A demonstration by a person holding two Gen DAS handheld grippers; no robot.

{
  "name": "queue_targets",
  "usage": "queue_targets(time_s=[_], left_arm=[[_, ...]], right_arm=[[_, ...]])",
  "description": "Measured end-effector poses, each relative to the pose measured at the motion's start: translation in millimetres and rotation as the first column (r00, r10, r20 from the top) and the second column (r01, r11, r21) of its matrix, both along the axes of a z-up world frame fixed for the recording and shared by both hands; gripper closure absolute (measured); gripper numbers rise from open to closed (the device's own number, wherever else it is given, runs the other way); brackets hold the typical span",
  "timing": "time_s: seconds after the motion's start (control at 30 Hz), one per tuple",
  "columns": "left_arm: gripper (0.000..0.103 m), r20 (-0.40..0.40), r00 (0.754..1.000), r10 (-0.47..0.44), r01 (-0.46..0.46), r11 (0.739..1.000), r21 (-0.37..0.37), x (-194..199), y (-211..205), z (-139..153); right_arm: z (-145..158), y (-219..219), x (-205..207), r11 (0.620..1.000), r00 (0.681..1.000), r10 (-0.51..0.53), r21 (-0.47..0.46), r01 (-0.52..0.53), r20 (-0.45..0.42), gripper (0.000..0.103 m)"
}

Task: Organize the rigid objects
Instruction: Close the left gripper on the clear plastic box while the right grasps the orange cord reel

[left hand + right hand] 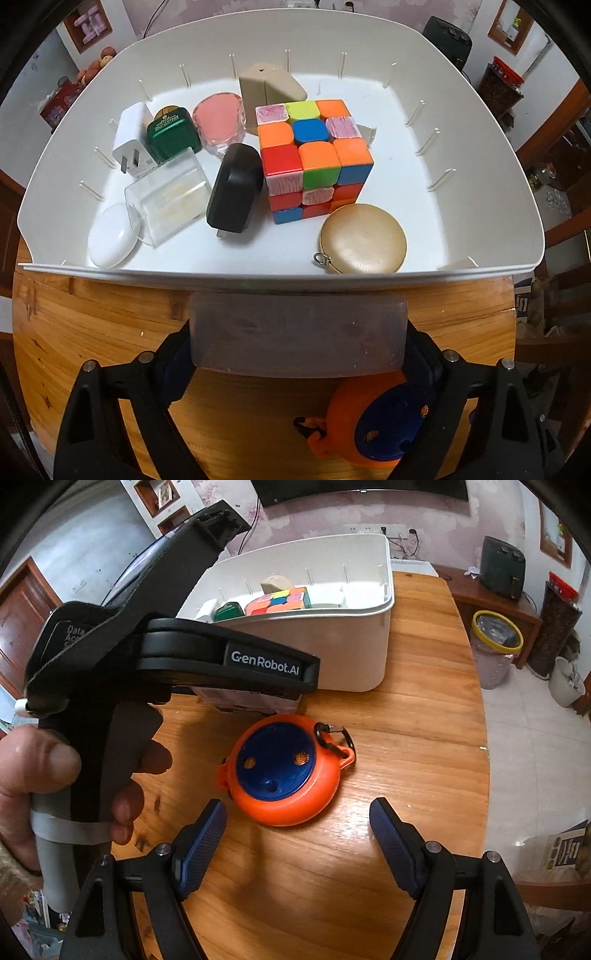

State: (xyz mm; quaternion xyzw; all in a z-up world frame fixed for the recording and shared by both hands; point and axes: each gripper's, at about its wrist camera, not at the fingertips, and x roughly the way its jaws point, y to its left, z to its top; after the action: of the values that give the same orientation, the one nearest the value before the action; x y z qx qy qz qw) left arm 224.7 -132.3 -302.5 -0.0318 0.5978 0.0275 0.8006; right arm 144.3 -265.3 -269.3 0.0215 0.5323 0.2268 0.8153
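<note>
A translucent, frosted rectangular box [297, 338] sits between the fingers of the left gripper [297, 343] in the lower middle of the left wrist view, its long axis running straight across the frame from pad to pad, just in front of the near rim of the white bin [147, 271]. Its ends meet both blue pads, so the claw looks closed on it at a wide spread; its contents are too cloudy to make out. Below it, an orange round case [286, 771] with a blue face lies flat on the wooden table [424, 738], partly hidden by the box in the left view. In the right wrist view its clip points to the upper right, and the right gripper [297, 843] hangs half-wide and empty before it.
</note>
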Motion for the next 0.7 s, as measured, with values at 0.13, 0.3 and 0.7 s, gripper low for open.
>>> queue_targets(time_s=[0.13, 0.3, 0.7], left_arm=[[0.010, 0.016, 1.000, -0.012, 0.013, 1.000, -0.014, -6, 4, -1], [0.011, 0.021, 0.999, -0.040, 0.041, 0.999, -0.024, -15, 21, 3], [0.011, 0.051, 0.988, -0.148, 0.150, 0.987, -0.055, -48, 69, 46]], right_arm=[[1, 2, 1, 1.000, 1.000, -0.020, 0.008, 0.020, -0.014, 0.023], [1, 3, 4, 0.997, 0.996, -0.079, 0.019, 0.080, -0.037, 0.023], [-5, 28, 19, 0.945, 0.942, -0.326, -0.030, 0.325, -0.076, 0.023]])
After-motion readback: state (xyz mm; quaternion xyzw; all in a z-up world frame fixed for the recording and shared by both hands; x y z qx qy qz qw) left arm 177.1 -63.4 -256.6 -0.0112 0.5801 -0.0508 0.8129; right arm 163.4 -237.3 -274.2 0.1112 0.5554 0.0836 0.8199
